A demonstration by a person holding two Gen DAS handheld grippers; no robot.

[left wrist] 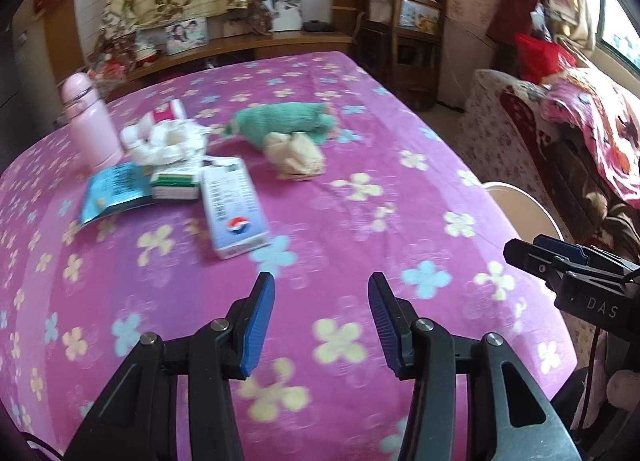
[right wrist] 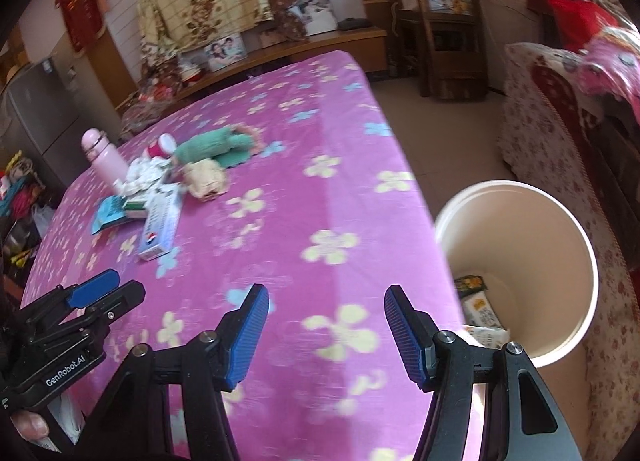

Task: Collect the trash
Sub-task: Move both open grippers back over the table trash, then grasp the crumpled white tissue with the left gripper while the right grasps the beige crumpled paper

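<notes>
Low in the left wrist view, the left gripper [left wrist: 322, 287] is seen spread wide with nothing between its blue pads, held over the pink blanket [left wrist: 360, 221]. At the right edge of that view the right gripper [left wrist: 560, 261] is seen from the side. Low in the right wrist view, that right gripper [right wrist: 326, 299] is also spread wide and bare.

Toward the upper left of both views, the trash is piled on the blanket: a long white box [left wrist: 234, 207], a small green box [left wrist: 176, 183], a blue packet [left wrist: 114, 193], crumpled white paper [left wrist: 172, 141] and a tan wad [left wrist: 296, 155]. A pink bottle [left wrist: 92, 121] is stood just beside the pile, and a green cloth [left wrist: 284, 123] is laid behind the wad.

At the right of the right wrist view, a white bin [right wrist: 560, 201] is set on the floor by the bed. Some wrappers [right wrist: 478, 305] are seen inside it.
</notes>
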